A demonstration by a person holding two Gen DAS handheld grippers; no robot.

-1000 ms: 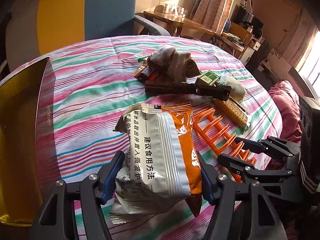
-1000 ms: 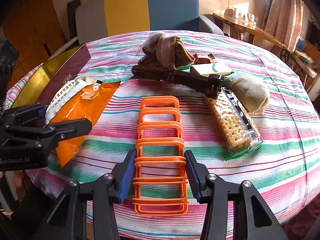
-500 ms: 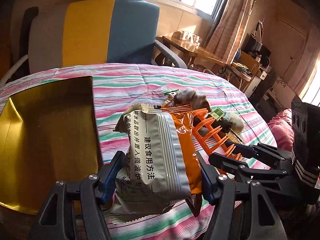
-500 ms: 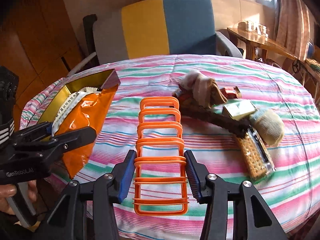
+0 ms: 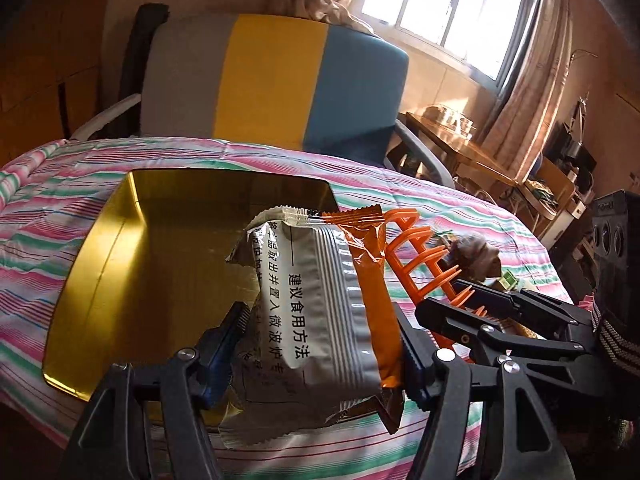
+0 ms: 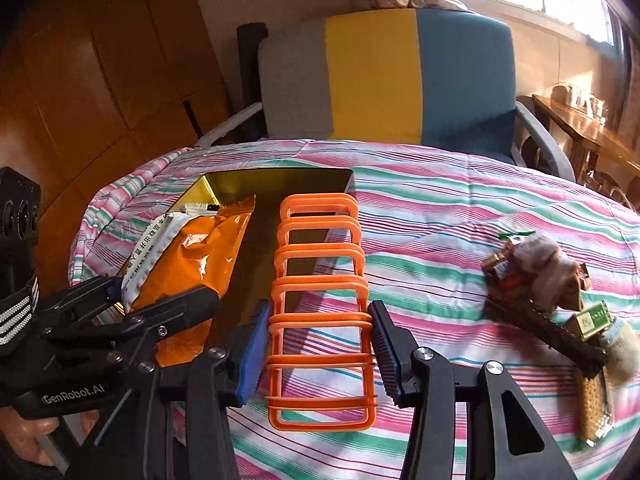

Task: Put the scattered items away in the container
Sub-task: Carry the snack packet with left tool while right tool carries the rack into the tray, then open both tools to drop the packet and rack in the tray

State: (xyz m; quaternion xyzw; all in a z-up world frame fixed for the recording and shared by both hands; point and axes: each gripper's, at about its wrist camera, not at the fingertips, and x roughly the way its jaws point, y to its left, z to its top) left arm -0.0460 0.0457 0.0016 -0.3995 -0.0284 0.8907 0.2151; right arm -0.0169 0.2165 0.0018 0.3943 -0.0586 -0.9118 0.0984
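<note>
My left gripper (image 5: 320, 340) is shut on an orange and silver snack packet (image 5: 324, 304) and holds it over the near right part of the gold box (image 5: 120, 248). The packet also shows in the right wrist view (image 6: 188, 264), above the box (image 6: 280, 180). My right gripper (image 6: 316, 356) is shut on an orange plastic rack (image 6: 320, 292) and holds it above the box's right edge. The rack also shows in the left wrist view (image 5: 424, 264), just right of the packet.
On the striped tablecloth (image 6: 440, 216) to the right lie a pile of socks and sweets (image 6: 536, 268), a dark stick (image 6: 552, 332), a small green box (image 6: 592, 320), a cracker pack (image 6: 592, 408). A blue, yellow and grey chair (image 6: 384, 76) stands behind the table.
Both grippers have lifted their loads off the table and carried them left. The packet and the rack now hang over the gold box, and the loose pile lies farther right.
</note>
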